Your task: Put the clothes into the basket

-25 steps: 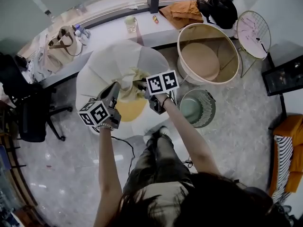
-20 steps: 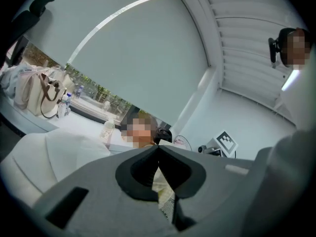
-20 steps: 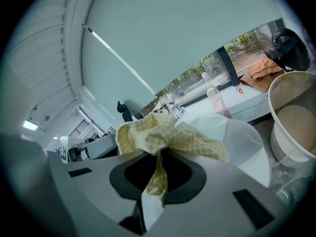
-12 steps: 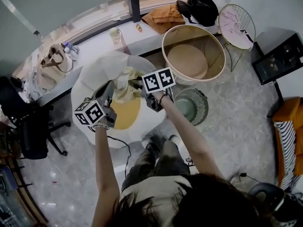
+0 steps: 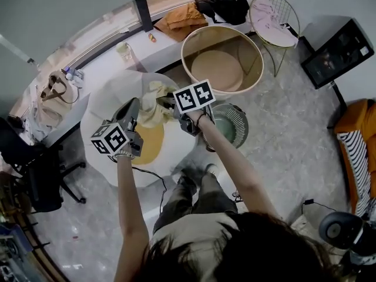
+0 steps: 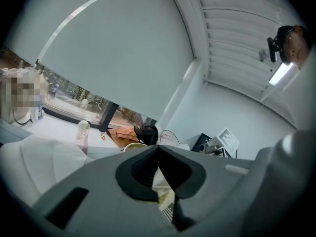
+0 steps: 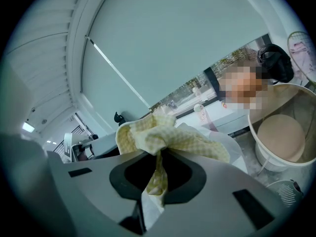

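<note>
Where your left gripper (image 5: 139, 107) and your right gripper (image 5: 170, 106) come together above the white round seat (image 5: 106, 107), a yellow checked garment (image 5: 154, 107) hangs bunched between them. Your left gripper has its jaws pinched together on a pale fold of the cloth. Your right gripper is nearly closed, with a twisted strand of the same garment caught between its pads. The beige basket (image 5: 249, 57) stands on the floor (image 5: 282, 140) to the far right of the garment, apart from it, with a round fan (image 5: 232, 125) just on its near side.

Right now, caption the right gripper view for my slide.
Right gripper shut on yellow checked cloth, round basket empty at right.
</note>
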`<state>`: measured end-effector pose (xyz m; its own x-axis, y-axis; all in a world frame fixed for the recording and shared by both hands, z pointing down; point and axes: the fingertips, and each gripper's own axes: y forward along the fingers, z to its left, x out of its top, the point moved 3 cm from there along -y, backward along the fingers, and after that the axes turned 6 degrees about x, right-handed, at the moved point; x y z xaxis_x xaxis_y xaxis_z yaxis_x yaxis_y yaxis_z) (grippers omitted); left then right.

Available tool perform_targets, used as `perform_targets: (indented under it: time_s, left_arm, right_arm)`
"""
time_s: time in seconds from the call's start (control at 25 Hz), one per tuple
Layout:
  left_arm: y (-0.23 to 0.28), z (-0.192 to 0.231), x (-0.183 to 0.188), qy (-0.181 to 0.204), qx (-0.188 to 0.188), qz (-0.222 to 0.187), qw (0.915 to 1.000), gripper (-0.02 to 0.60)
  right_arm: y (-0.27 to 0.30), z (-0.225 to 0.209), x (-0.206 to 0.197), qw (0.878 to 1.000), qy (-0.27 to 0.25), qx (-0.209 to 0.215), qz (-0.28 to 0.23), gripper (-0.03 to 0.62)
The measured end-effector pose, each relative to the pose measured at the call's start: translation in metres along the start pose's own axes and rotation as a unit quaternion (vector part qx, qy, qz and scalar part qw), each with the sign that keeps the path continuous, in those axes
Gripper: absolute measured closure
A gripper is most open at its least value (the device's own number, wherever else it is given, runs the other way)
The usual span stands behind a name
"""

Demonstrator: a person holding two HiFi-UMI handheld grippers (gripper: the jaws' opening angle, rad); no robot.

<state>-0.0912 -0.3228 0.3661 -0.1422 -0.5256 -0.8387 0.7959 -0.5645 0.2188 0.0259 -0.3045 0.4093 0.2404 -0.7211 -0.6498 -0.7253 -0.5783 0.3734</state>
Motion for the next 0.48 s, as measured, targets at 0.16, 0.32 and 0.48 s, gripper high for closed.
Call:
perform_targets:
  time_s: [0.16,0.32,0.48]
  left_arm:
    - [0.015,-0.022,-0.008,0.002,-0.013,0.007,0.9999,0.571]
    - [0.032,-0.047,-0.014,0.006,-0.029,0.018,0.9994,0.571]
    - [0.047,-0.071,-0.022,0.011,-0.046,0.027,0.9985,0.571]
  right_arm:
    - [-0.03,-0.012,-0.001,1.0,0.003,-0.013,-0.015,0.551]
    - [-0.059,-0.023,-0.001,0.999,0.009,-0.026,-0.029,0.551]
    - [-0.087,-0.034,-0.003,0.998,0.016,-0.039,-0.04,0.551]
